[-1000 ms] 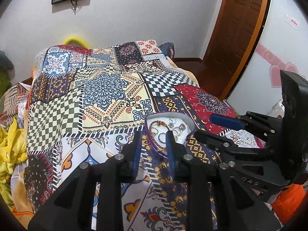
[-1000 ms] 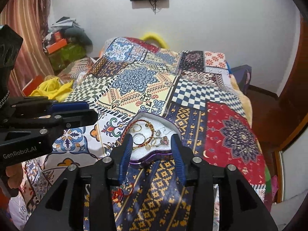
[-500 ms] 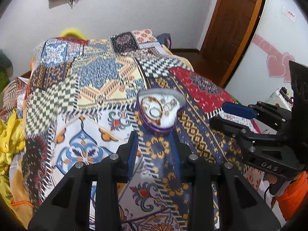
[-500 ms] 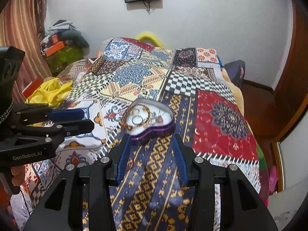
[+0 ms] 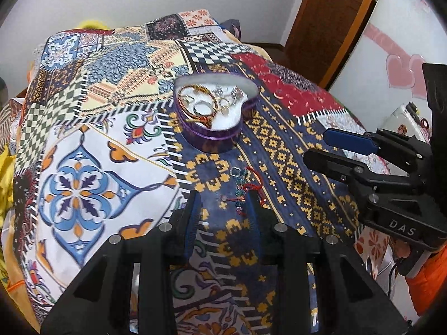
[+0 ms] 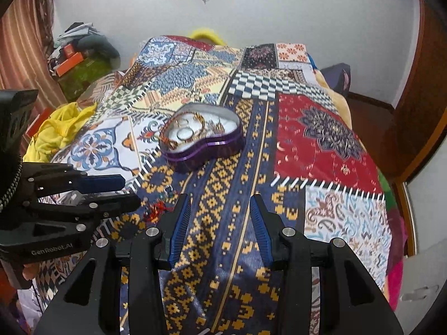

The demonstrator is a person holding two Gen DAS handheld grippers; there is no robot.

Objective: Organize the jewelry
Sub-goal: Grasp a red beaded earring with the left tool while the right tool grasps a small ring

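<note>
Both grippers, left (image 5: pixel 225 205) and right (image 6: pixel 219 209), jaws apart, empty. Heart-shaped jewelry box (image 5: pixel 215 111) at 12 o'clock on bed (image 5: pixel 83 167); red bracelet (image 5: pixel 247 188) between left jaws.

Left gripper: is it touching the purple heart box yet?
Apart. The left wrist view shows patterned bedspread between the left gripper fingertips and the heart box.

Patchwork-covered bed (image 5: pixel 83 145) carries a purple heart-shaped jewelry tin (image 5: pixel 215 136), with loose red-and-teal jewelry (image 5: pixel 243 187) lying just beside it.
</note>
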